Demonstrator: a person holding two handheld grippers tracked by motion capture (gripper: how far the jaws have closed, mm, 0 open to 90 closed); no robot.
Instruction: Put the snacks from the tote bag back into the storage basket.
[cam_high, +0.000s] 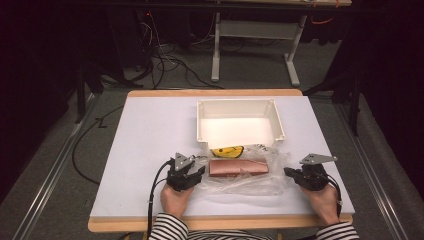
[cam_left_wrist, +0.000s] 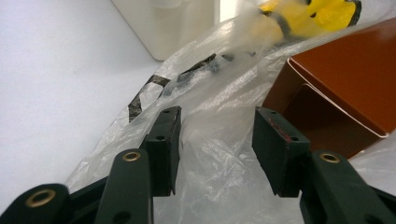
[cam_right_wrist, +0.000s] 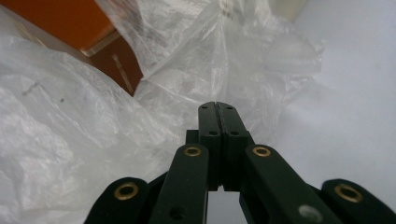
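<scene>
1. On the white counter (cam_high: 150, 150), near the person's edge, lies a crumpled clear plastic bag (cam_high: 245, 177) with a flat reddish-brown box (cam_high: 238, 167) inside it. A yellow item with black markings (cam_high: 227, 150) sits at the bag's far edge, just in front of the white open bin (cam_high: 240, 106).

2. At the bag's left end, the left gripper (cam_high: 196, 172) has its jaws apart. In the left gripper view (cam_left_wrist: 217, 149) a fold of plastic film (cam_left_wrist: 215, 140) lies between them, but they have not closed on it. The brown box (cam_left_wrist: 345, 88) sits just beyond, to the right, under the film.

3. At the bag's right end is the right gripper (cam_high: 289, 173). In the right gripper view (cam_right_wrist: 218, 109) its jaws are pressed together. The bag (cam_right_wrist: 210, 56) lies just ahead of the tips; I cannot tell whether a thin edge of film is pinched between them.

4. Judged from how things lie, the work looks to be getting the box out of the bag, or into the bin, and it is at an early stage: both grippers are at the bag's ends, the box is wholly wrapped, and the bin's floor looks empty.

5. Left to do, as I judge it: close the left gripper on the film, secure the right side, open the bag, and free the box.
</scene>
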